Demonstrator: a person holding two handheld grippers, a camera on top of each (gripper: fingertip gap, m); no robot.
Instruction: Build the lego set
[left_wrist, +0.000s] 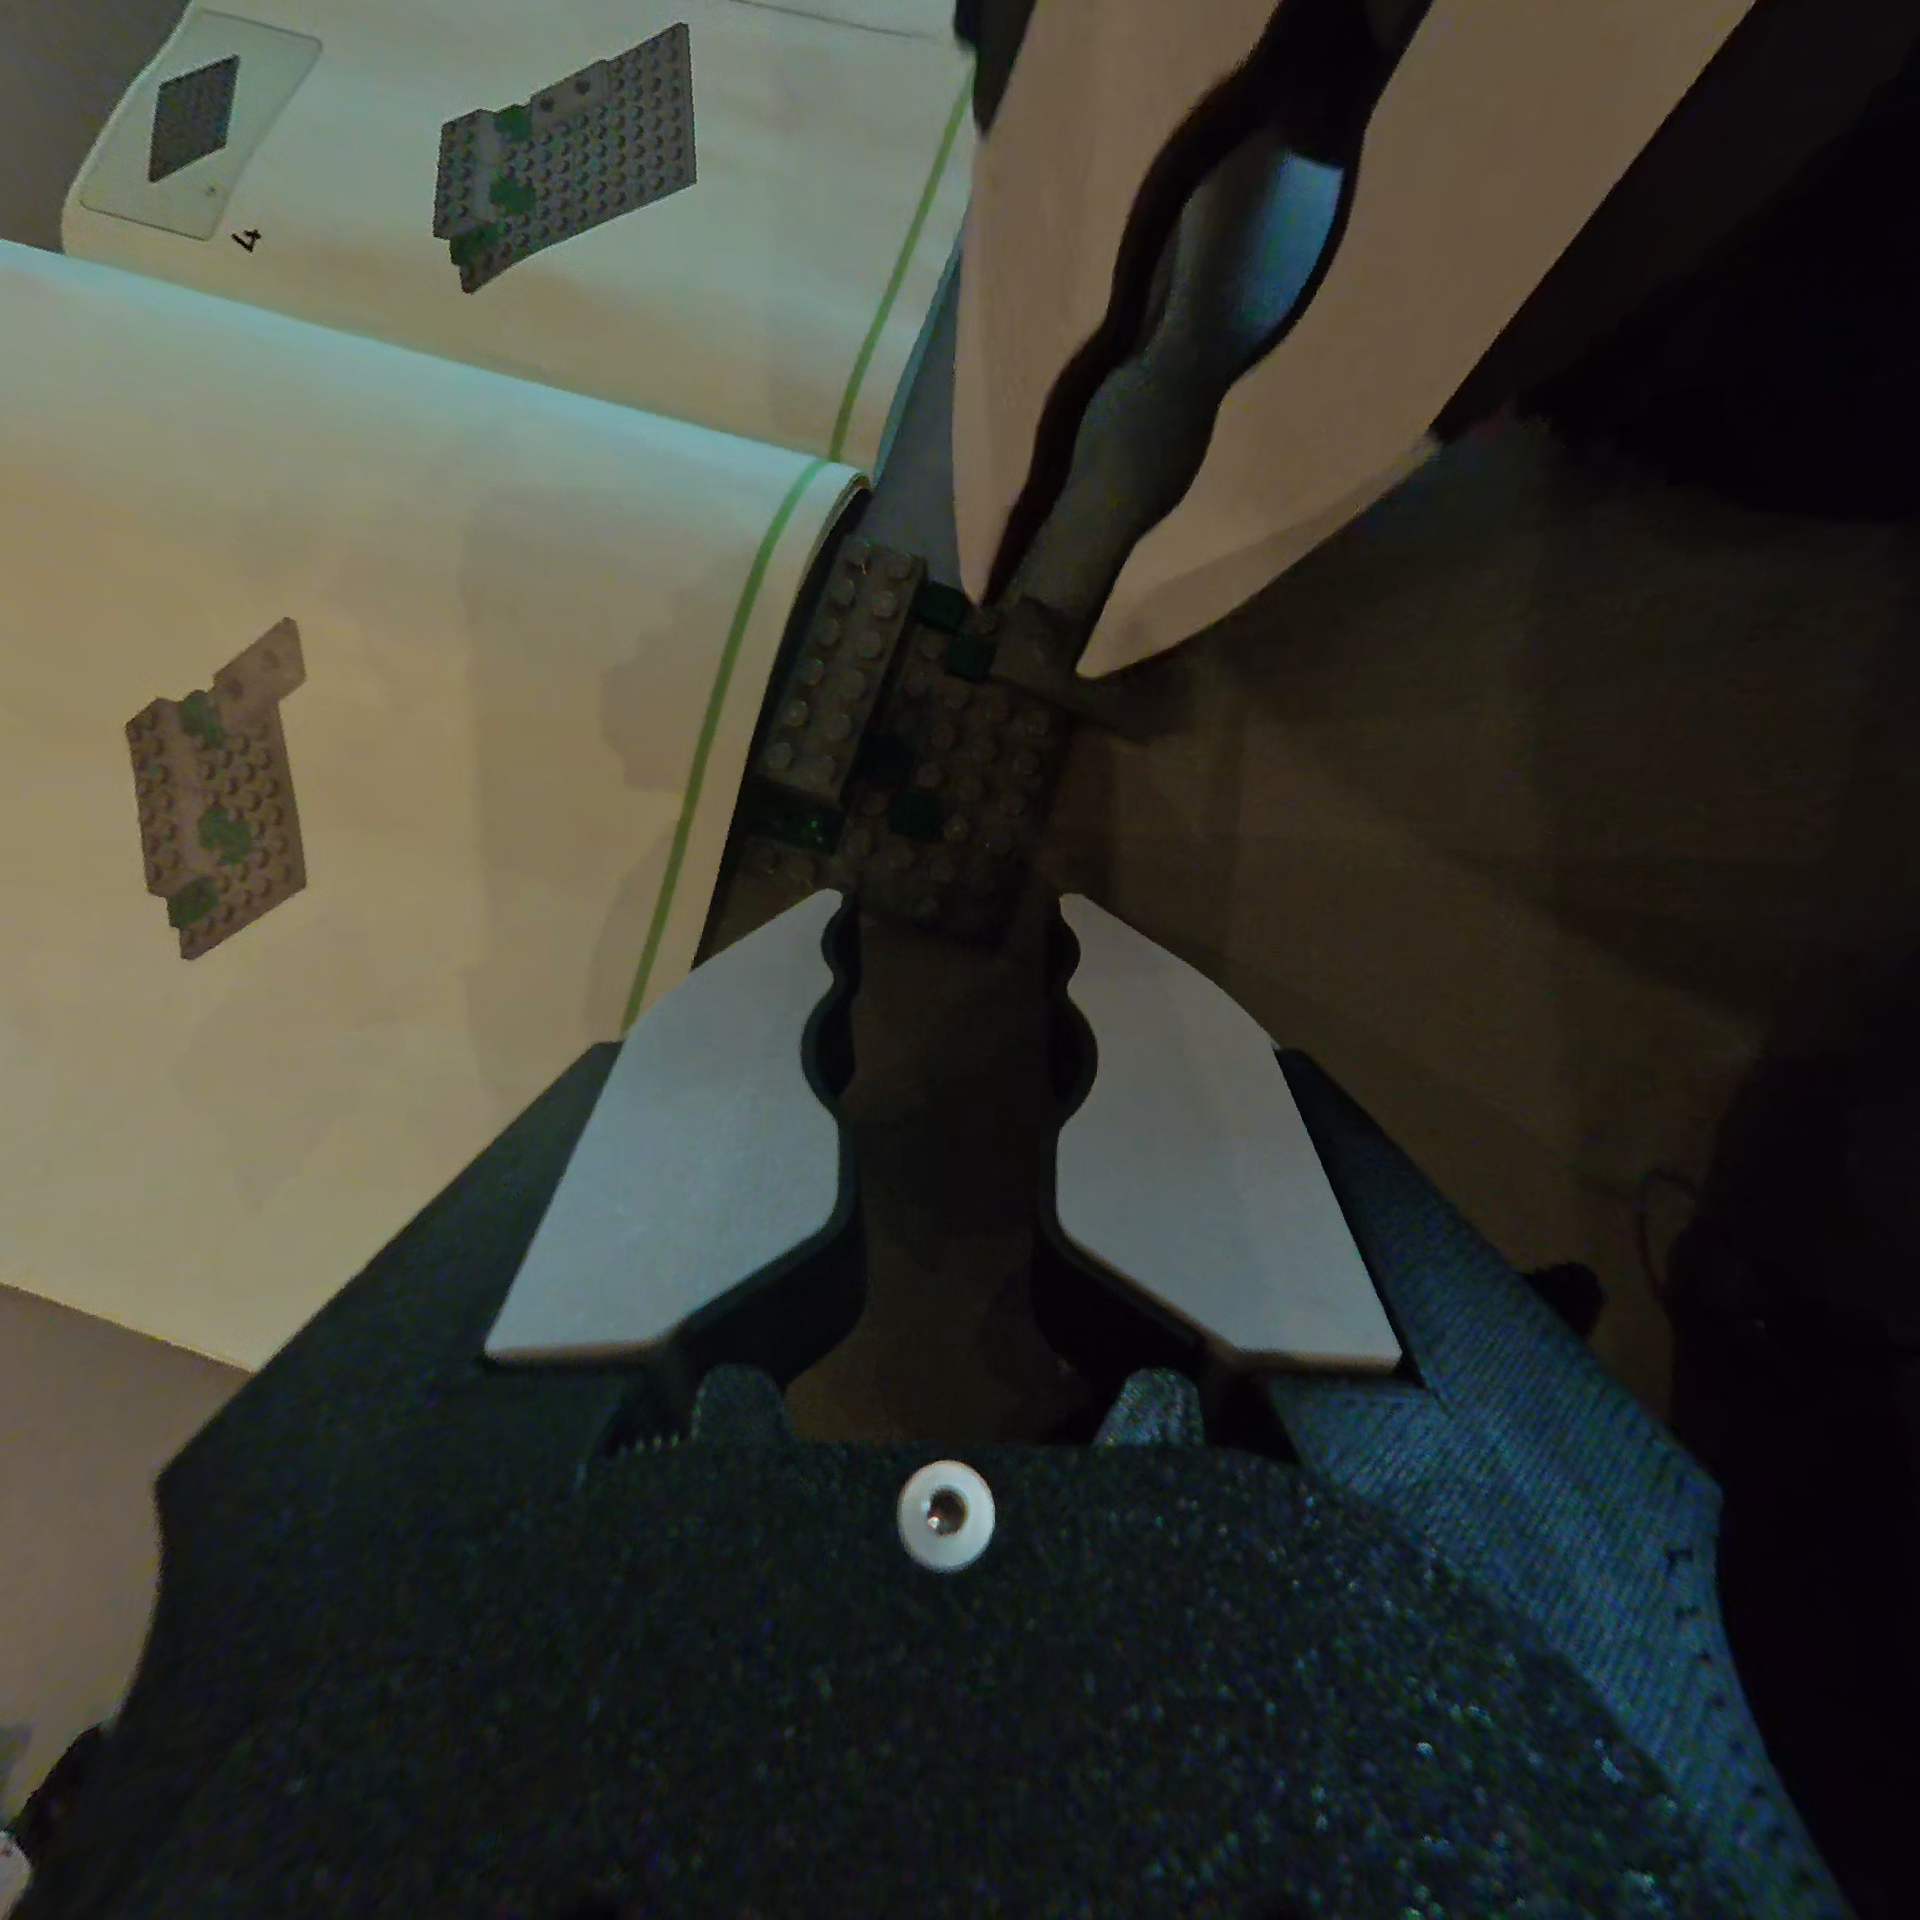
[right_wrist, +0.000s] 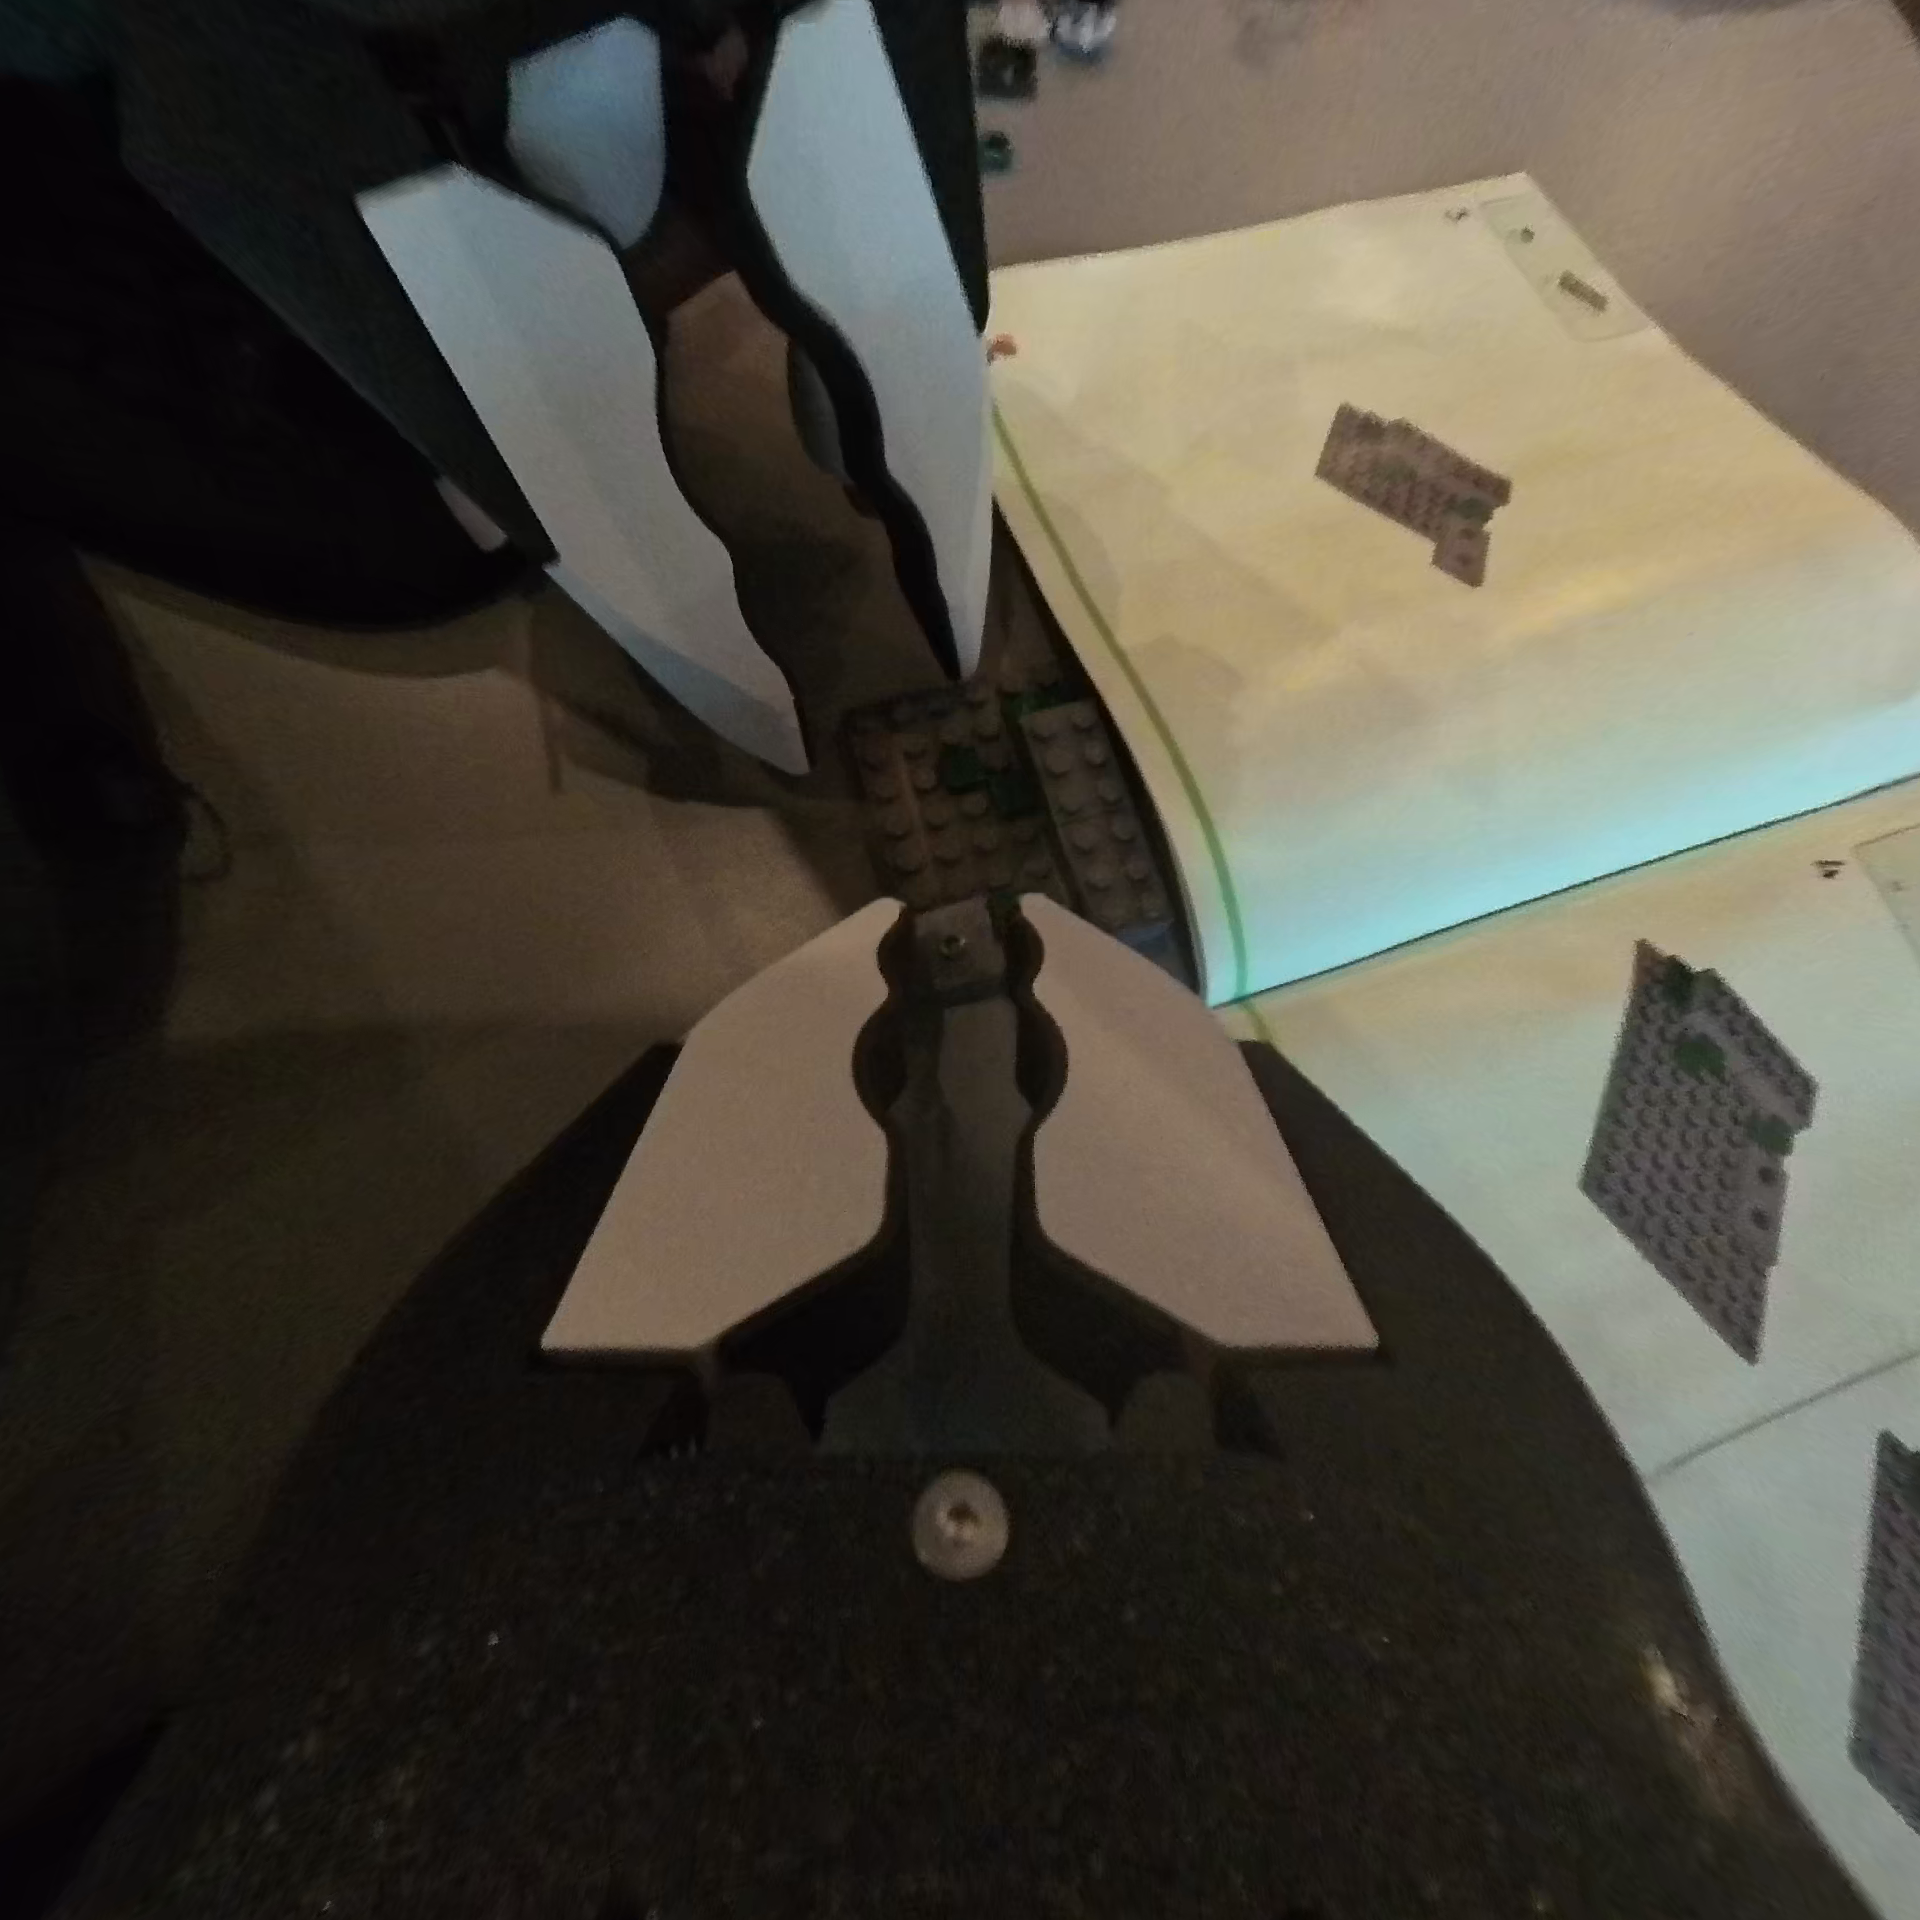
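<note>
In the left wrist view the left claw (left_wrist: 948, 906) sits at the near edge of the grey lego base plate (left_wrist: 966, 790), its two pale fingers (left_wrist: 727, 1122) set either side of that edge; it looks to be pinching the plate, though the contact itself is shadowed. The plate lies on the brown worktop (left_wrist: 1403, 883) just beside the open instruction booklet (left_wrist: 364, 623), with a lighter grey brick strip (left_wrist: 847, 675) along its booklet side and small dark green pieces (left_wrist: 883, 756) on its studs. Across the plate the right claw (left_wrist: 1034, 634) reaches in from the far end. In the right wrist view the right claw (right_wrist: 961, 914) is narrowed onto a small grey piece (right_wrist: 961, 956) with a single stud, held at the plate's near edge (right_wrist: 935, 810), while the left claw (right_wrist: 883, 717) comes down at the opposite end. The step in hand seems to be seating this small piece at the plate's corner. To do it well, the left claw should hold the plate flat against the worktop, the piece should be squared over its studs as the booklet's drawing (right_wrist: 1413, 488) shows, and pressure should go straight down, not at a slant, so the plate does not tip or slide under the booklet.
</note>
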